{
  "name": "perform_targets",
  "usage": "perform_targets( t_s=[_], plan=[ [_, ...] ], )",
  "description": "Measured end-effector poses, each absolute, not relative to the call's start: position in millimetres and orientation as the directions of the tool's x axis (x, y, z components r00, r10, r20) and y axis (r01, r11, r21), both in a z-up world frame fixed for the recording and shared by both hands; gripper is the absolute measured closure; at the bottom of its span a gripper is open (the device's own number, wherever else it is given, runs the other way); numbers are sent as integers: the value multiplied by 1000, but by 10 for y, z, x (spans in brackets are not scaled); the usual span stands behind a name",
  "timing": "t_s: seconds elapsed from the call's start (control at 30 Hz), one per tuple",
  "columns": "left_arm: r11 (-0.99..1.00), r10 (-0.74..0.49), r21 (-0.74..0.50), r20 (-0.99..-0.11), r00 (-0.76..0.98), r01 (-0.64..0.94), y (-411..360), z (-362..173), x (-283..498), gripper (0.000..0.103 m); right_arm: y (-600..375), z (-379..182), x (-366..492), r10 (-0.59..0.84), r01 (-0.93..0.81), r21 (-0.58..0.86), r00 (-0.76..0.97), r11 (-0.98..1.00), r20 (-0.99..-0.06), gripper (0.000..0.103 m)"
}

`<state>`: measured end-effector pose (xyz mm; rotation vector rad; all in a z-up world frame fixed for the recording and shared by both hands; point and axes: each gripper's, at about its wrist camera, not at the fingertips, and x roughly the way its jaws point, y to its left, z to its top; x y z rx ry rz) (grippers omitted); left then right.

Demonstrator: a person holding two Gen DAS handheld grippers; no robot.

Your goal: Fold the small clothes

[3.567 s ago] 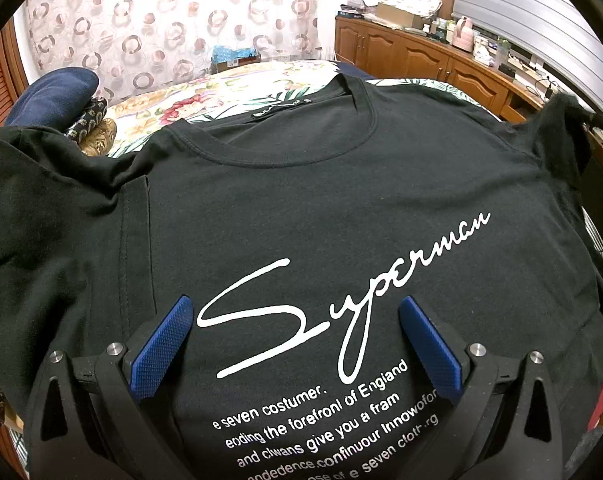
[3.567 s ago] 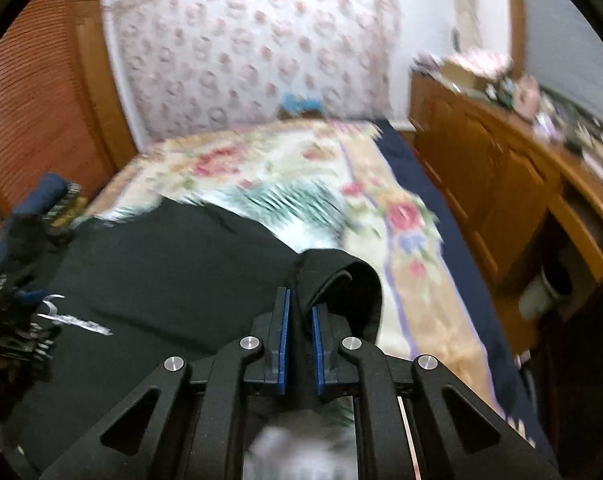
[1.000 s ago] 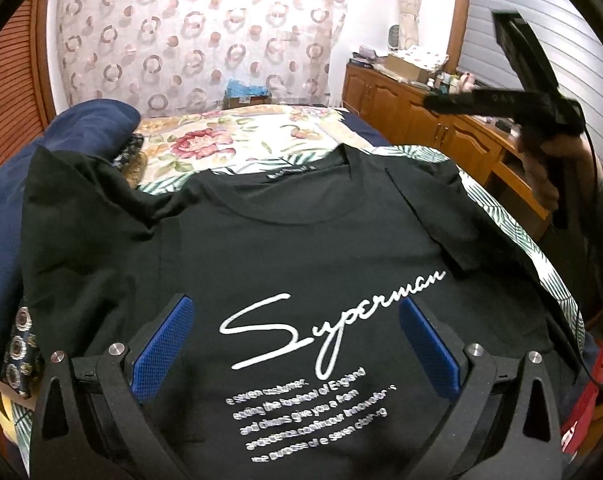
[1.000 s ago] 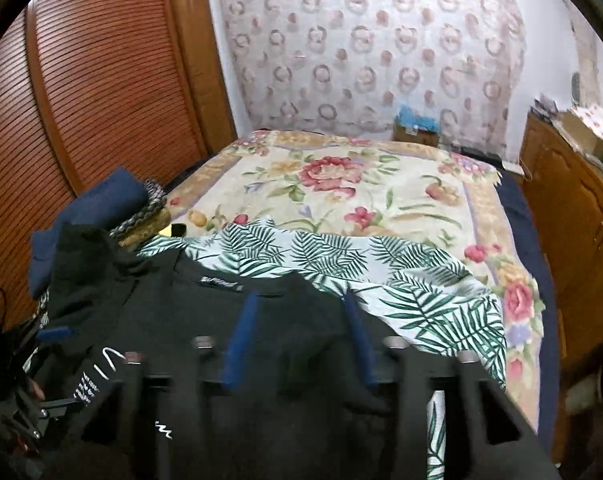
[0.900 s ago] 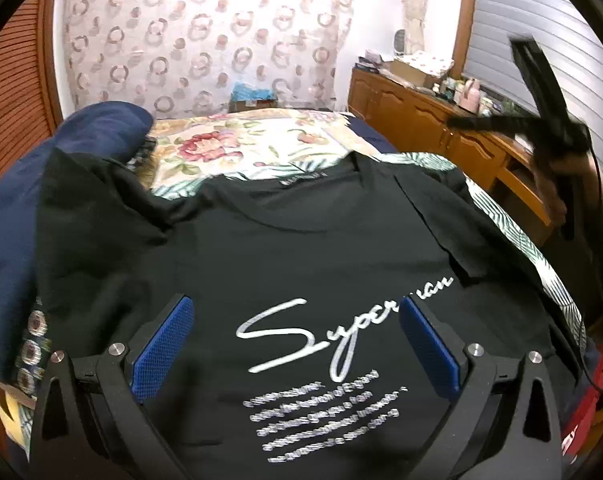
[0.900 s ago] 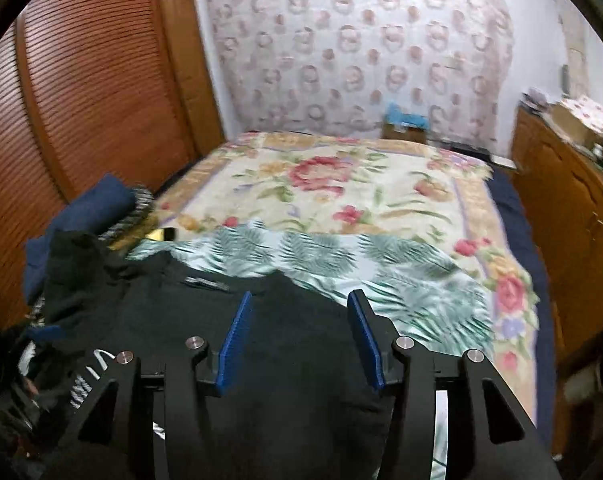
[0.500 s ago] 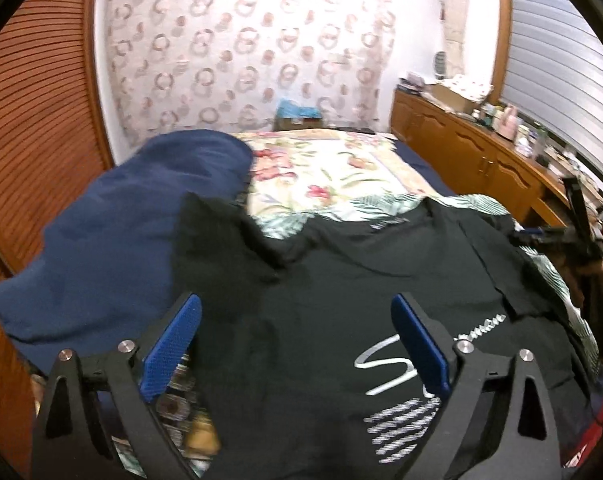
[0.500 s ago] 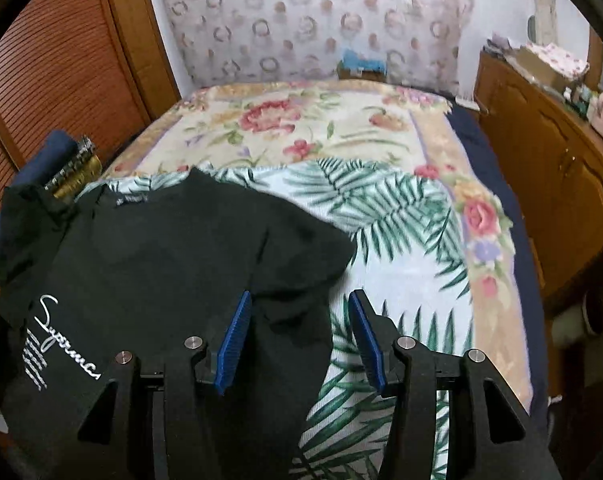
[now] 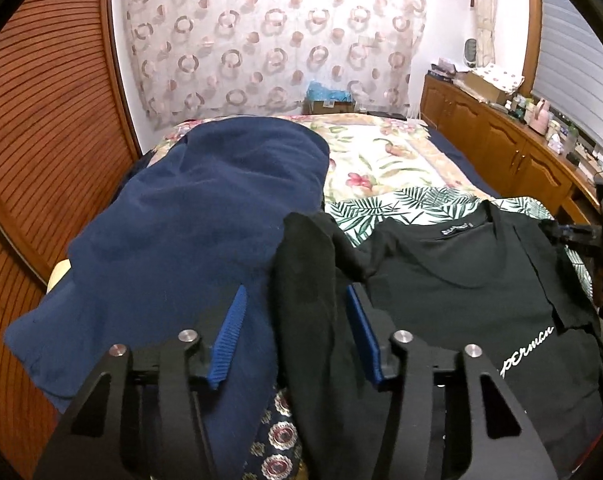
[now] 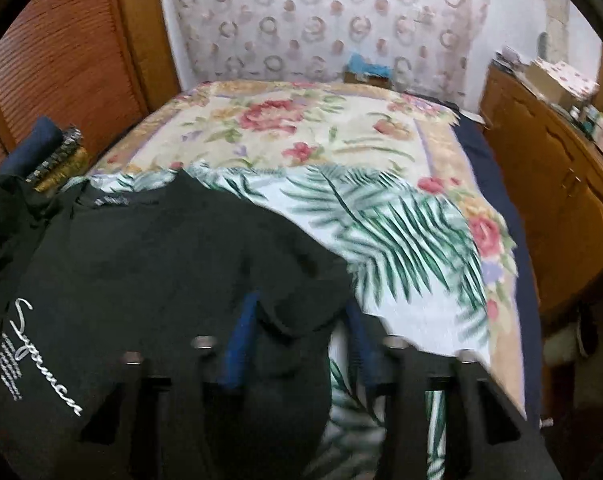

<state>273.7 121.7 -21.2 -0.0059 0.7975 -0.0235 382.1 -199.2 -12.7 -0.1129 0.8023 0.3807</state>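
A black T-shirt (image 9: 461,280) with white "Superman" script lies face up on the bed, also seen in the right wrist view (image 10: 161,264). Its left sleeve (image 9: 305,280) stands up in a ridge between the blue pads of my left gripper (image 9: 297,336). Those jaws are closing, with gaps still showing beside the cloth. In the blurred right wrist view, my right gripper (image 10: 299,344) straddles the folded edge of the right sleeve (image 10: 297,312). Its jaws are closing and its pads still look apart.
A navy garment (image 9: 205,232) is heaped left of the shirt, over patterned fabric (image 9: 277,436). A palm-leaf cloth (image 10: 401,232) and floral bedspread (image 10: 285,120) lie beyond. Louvred wooden doors (image 9: 41,160) stand on the left, a cluttered wooden cabinet (image 9: 513,152) on the right.
My left gripper swung left from the shirt's print to its left sleeve and its jaws narrowed. My right gripper, which earlier let go of the right sleeve, has sunk down over it.
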Motion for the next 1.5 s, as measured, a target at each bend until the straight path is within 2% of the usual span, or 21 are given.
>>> perform_targets(
  t_s=[0.03,0.2,0.23,0.3,0.43,0.53,0.6,0.7,0.77,0.8,0.87,0.93,0.97,1.23,1.5],
  plan=[
    [1000,-21,-12,-716,698,18,1212,-209,2743,54,-1979,-100,3828,297,-382,41,643,923,-706,92],
    [1000,-24,-13,-719,695,21,1241,-211,2755,54,-1979,-128,3823,257,-336,23,673,941,-693,90],
    [1000,-21,-4,-720,694,26,1239,-215,2762,56,-1984,-138,3807,244,-326,14,677,945,-695,79],
    [1000,-11,11,-716,698,28,1252,-222,2772,65,-2015,-157,3746,225,-307,6,683,952,-695,61],
    [999,-18,11,-716,698,37,1244,-234,2787,69,-2122,-156,3616,245,-307,39,673,951,-698,44],
    [999,-25,8,-711,702,44,1220,-221,2780,69,-2142,-204,3597,258,-312,63,634,948,-729,44],
    [998,-29,14,-702,712,55,1184,-194,2767,89,-2124,-243,3597,258,-315,67,618,947,-742,44],
    [997,-67,-22,-683,727,72,1158,-123,2735,98,-2055,-235,3618,270,-332,66,620,941,-737,44],
    [995,-99,-44,-686,720,94,1114,-96,2717,99,-2008,-221,3660,284,-341,76,615,937,-736,44],
    [993,-107,-44,-686,719,106,1086,-84,2703,100,-1991,-224,3681,290,-349,78,613,934,-735,47],
    [992,-117,-42,-682,722,121,1041,-53,2663,100,-1964,-248,3712,297,-366,70,610,928,-735,63],
    [989,-139,-50,-671,728,142,1004,1,2608,100,-1951,-256,3736,296,-379,56,613,924,-733,92],
    [987,-147,-51,-662,735,151,973,42,2558,100,-1944,-241,3723,304,-389,57,612,919,-730,95],
    [973,-227,-94,-595,771,213,789,347,2105,100,-2067,4,3318,345,-403,63,679,913,-648,97],
    [969,-245,-118,-521,818,215,820,462,1339,100,-2228,232,2414,400,-442,60,736,895,-547,97]
  ],
)
